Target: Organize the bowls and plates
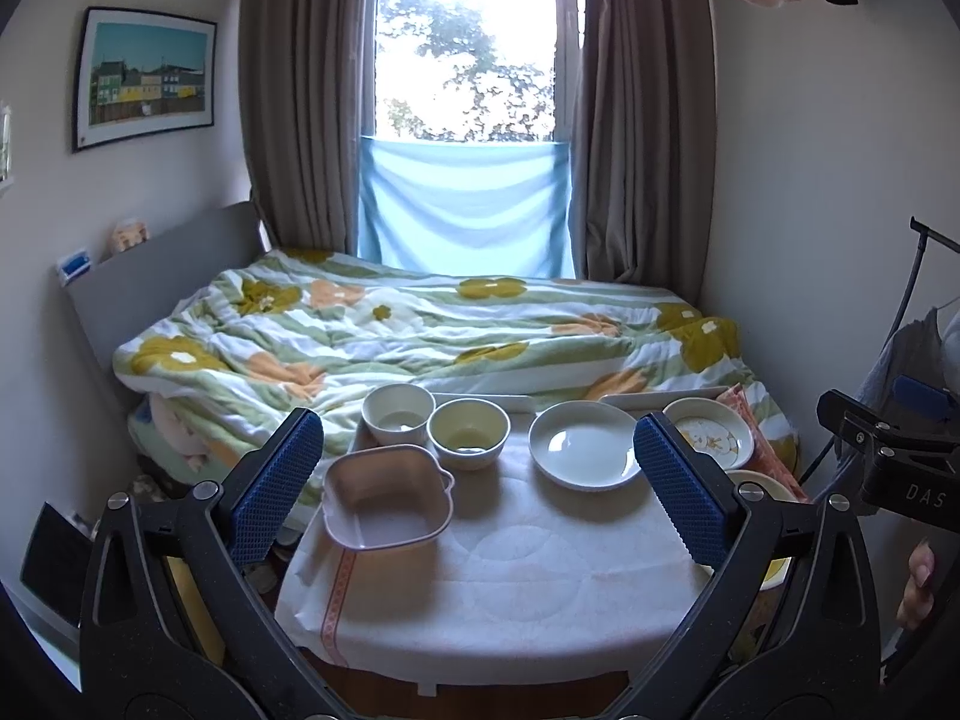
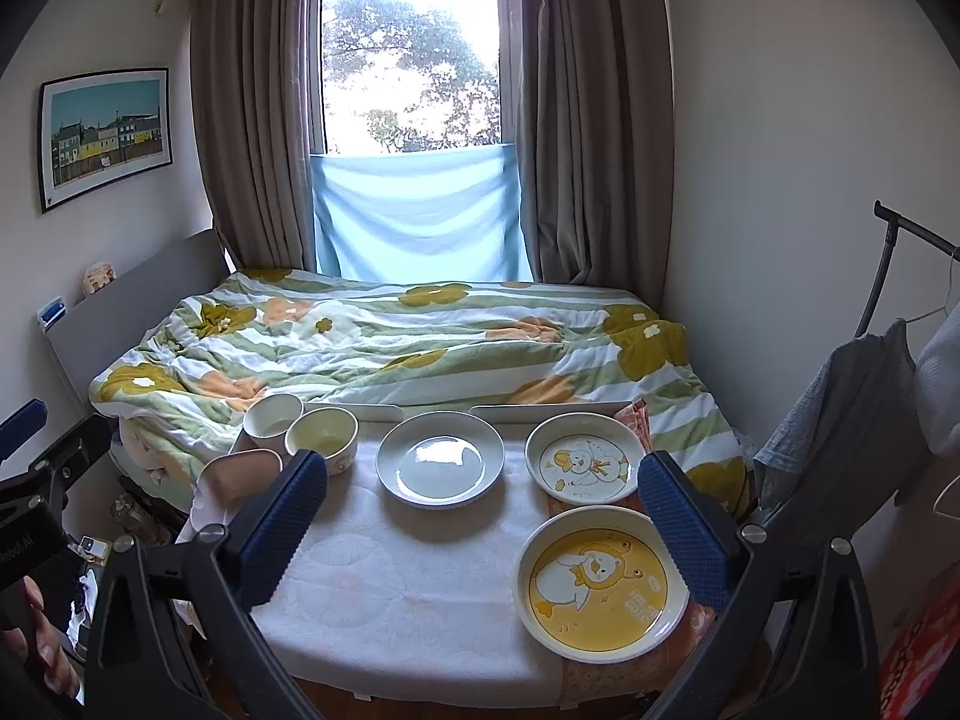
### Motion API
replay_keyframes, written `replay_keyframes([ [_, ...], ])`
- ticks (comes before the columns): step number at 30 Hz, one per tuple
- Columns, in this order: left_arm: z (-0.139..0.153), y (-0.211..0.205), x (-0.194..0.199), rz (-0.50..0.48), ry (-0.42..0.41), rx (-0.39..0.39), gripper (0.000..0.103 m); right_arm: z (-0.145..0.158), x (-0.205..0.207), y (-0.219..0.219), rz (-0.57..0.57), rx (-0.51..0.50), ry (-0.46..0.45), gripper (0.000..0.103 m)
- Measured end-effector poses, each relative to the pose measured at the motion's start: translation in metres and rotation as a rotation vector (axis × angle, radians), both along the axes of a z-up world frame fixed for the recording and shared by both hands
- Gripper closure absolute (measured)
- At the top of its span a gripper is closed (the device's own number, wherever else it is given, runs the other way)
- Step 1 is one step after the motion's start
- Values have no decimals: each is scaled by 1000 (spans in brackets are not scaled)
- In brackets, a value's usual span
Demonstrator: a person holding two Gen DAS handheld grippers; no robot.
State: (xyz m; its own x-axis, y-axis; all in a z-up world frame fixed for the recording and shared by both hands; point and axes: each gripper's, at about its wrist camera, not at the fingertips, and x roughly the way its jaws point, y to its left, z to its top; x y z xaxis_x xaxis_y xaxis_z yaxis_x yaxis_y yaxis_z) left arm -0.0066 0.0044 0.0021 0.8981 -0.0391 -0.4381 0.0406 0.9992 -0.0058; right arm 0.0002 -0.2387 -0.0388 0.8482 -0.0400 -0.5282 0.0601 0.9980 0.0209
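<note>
right tongs (image 2: 480,528) spread, empty | yellow duck plate (image 2: 602,581) between pads | table (image 2: 408,600)

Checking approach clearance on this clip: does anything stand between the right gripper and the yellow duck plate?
Nothing visible does. The right gripper is open above the table's near edge, and the yellow duck plate lies just ahead on its right side, with only bare cloth beside it.
</note>
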Motion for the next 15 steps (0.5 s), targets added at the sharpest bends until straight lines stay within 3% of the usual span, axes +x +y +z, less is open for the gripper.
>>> replay_keyframes([
  [15, -1, -2, -4, -14, -8, 2, 0, 3, -3, 0, -5, 1, -7, 0],
])
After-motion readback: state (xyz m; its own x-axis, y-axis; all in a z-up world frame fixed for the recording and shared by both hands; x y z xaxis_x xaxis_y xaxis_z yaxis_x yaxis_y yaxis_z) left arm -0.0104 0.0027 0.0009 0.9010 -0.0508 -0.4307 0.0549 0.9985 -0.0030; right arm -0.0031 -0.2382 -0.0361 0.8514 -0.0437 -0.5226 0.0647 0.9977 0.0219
